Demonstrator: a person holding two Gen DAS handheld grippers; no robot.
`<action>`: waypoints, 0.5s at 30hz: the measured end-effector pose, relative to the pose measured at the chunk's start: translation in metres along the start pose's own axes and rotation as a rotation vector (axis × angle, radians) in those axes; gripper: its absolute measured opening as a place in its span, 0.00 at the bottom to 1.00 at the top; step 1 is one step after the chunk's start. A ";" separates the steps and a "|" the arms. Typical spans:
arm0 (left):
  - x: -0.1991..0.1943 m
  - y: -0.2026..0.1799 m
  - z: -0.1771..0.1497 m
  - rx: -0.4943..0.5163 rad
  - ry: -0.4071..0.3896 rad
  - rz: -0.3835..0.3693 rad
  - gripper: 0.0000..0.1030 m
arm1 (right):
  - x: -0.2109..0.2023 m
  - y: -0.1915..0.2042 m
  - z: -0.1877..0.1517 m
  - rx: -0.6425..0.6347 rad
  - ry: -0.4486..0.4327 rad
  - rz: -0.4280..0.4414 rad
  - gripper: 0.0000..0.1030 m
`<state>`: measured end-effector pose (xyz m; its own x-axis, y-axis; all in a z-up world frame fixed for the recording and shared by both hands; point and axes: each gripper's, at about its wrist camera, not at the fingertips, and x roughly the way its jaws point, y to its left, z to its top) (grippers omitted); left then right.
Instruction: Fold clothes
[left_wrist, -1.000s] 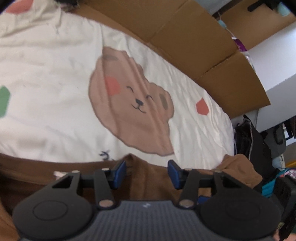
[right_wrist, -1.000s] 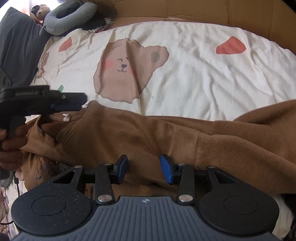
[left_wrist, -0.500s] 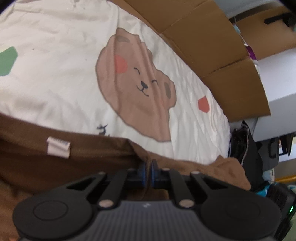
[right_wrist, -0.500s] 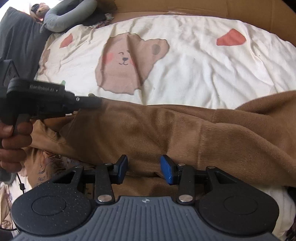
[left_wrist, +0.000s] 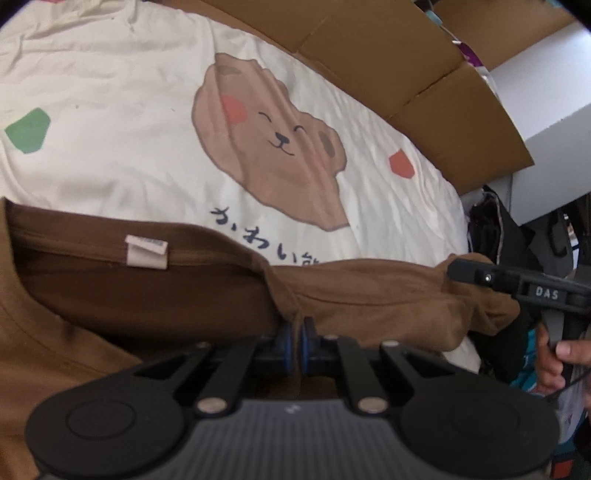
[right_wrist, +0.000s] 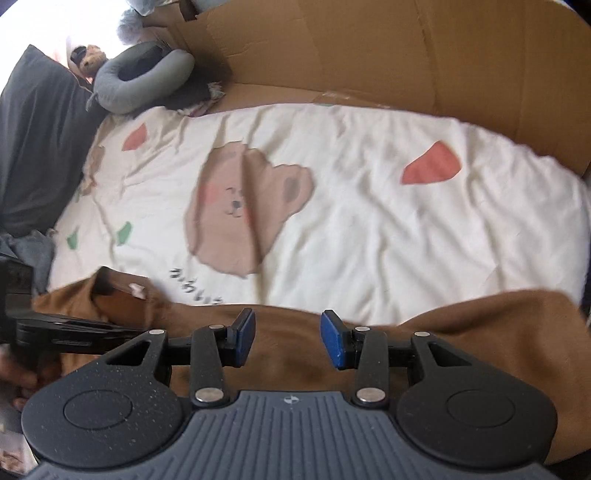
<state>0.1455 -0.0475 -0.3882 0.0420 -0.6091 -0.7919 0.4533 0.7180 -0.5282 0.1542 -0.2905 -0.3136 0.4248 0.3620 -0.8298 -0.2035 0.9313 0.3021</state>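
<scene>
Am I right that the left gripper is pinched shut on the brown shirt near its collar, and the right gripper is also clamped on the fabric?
Not quite. The left gripper is shut on the brown shirt near the collar, but the right wrist view shows the right gripper open, its blue pads apart above the fabric, clamping nothing.

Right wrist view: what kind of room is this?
Likely a bedroom: a bear-print bedsheet covers a bed, with a dark pillow and a grey neck pillow at its head. Flattened cardboard lines the far side.
</scene>
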 end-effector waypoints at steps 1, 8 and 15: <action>-0.002 0.002 0.000 -0.003 -0.002 0.001 0.06 | 0.001 -0.002 0.000 -0.014 0.007 -0.009 0.45; -0.004 0.005 0.003 0.003 -0.023 0.013 0.06 | -0.003 0.000 -0.004 -0.099 0.032 0.059 0.45; -0.001 0.000 0.007 0.028 -0.033 0.022 0.06 | -0.003 0.020 -0.009 -0.261 0.091 0.101 0.45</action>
<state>0.1517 -0.0488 -0.3854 0.0817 -0.6042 -0.7926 0.4766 0.7221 -0.5014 0.1404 -0.2734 -0.3093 0.3127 0.4362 -0.8438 -0.4659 0.8445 0.2640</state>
